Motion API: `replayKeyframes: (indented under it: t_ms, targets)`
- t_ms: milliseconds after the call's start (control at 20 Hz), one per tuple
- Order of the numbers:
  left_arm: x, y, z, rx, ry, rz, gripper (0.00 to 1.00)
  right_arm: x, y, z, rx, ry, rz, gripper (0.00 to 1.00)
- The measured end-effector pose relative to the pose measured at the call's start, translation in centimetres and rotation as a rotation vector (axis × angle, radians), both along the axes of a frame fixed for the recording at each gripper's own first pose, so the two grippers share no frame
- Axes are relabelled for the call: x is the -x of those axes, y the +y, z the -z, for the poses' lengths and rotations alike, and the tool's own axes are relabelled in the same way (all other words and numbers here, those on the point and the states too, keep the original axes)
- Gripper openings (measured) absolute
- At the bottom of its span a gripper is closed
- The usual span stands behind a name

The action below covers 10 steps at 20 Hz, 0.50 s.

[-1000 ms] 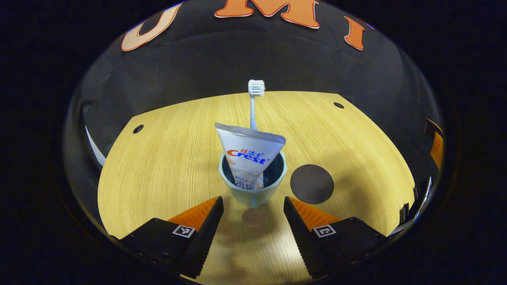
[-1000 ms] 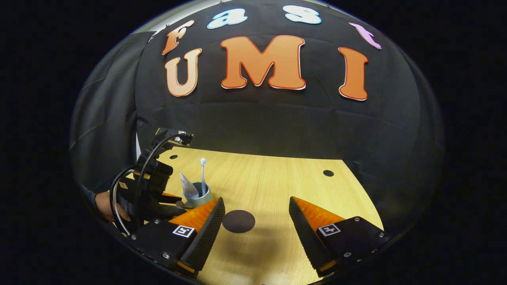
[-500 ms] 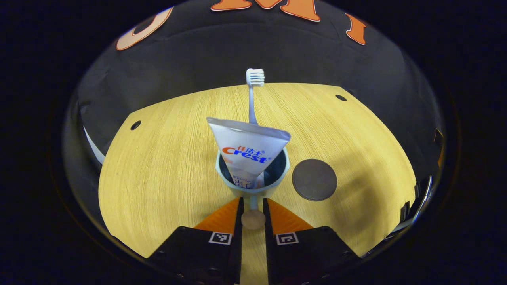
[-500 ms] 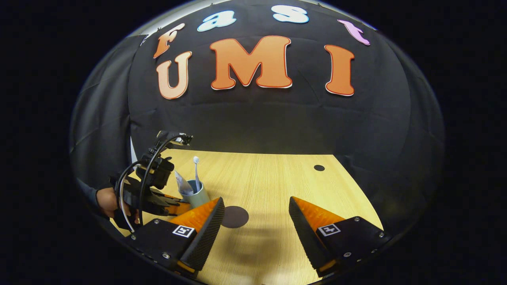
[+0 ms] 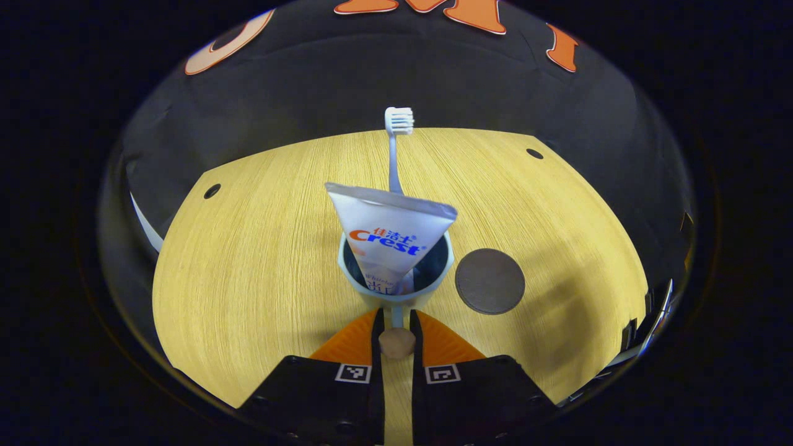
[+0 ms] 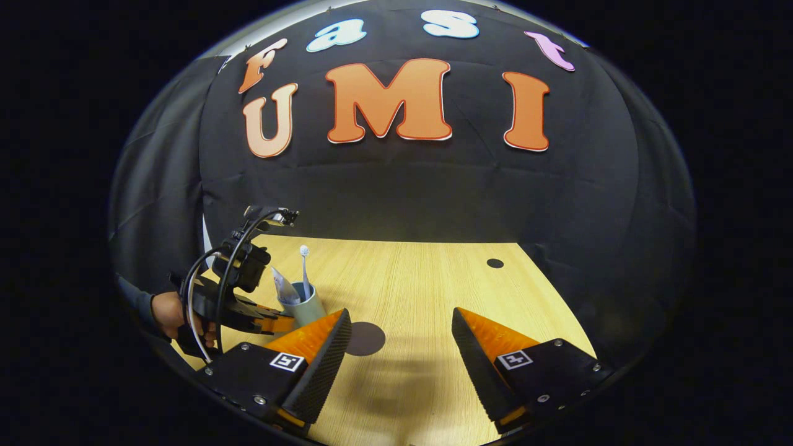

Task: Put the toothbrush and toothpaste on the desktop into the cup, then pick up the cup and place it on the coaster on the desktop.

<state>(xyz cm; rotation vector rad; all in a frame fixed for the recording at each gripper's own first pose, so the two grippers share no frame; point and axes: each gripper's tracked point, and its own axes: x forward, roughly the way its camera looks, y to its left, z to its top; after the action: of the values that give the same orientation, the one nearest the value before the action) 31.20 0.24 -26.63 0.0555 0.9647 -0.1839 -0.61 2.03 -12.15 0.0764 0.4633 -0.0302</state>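
Two orange fingers (image 5: 356, 331) of the left gripper (image 5: 394, 339) pressing together on the cup's handle (image 5: 396, 342), its round tan end caught between the pads. Holding the pale blue cup (image 5: 396, 291) directly ahead, over the wooden desktop (image 5: 248, 260); hard to tell whether its base is touching the wood. Standing in the cup: the toothpaste (image 5: 389, 232), crimped flat end up and cap down inside, leaning toward the camera, and the toothbrush (image 5: 396, 155) behind it, upright, bristle head at the top. Lying flat on the desktop just to the right of the cup in the left gripper view, apart from it: the dark round coaster (image 5: 489, 280), bare.

Hanging over the near part of the desktop (image 6: 421, 279) in the right gripper view, the right gripper (image 6: 399, 347) with fingers (image 6: 316, 353) spread wide apart, gripping nothing. Showing farther off at the left of that view: the left gripper (image 6: 276, 322) with a hand (image 6: 167, 313) behind it, black cables looping over its body, and the cup (image 6: 303, 303) at its tip with the toothpaste (image 6: 284, 288) and toothbrush (image 6: 304, 269) sticking up. Lying between that cup and the right gripper's left finger: the coaster (image 6: 367, 337), partly hidden by the finger.
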Motion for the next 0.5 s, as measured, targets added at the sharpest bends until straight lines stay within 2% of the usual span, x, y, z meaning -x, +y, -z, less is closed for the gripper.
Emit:
replayKeyframes:
  t_ms: [500]
  targets:
    - [-0.31,-0.28,-0.43,0.025,-0.017,-0.004,0.17,0.19,-0.52,0.44,0.008,-0.002,-0.009,0.98]
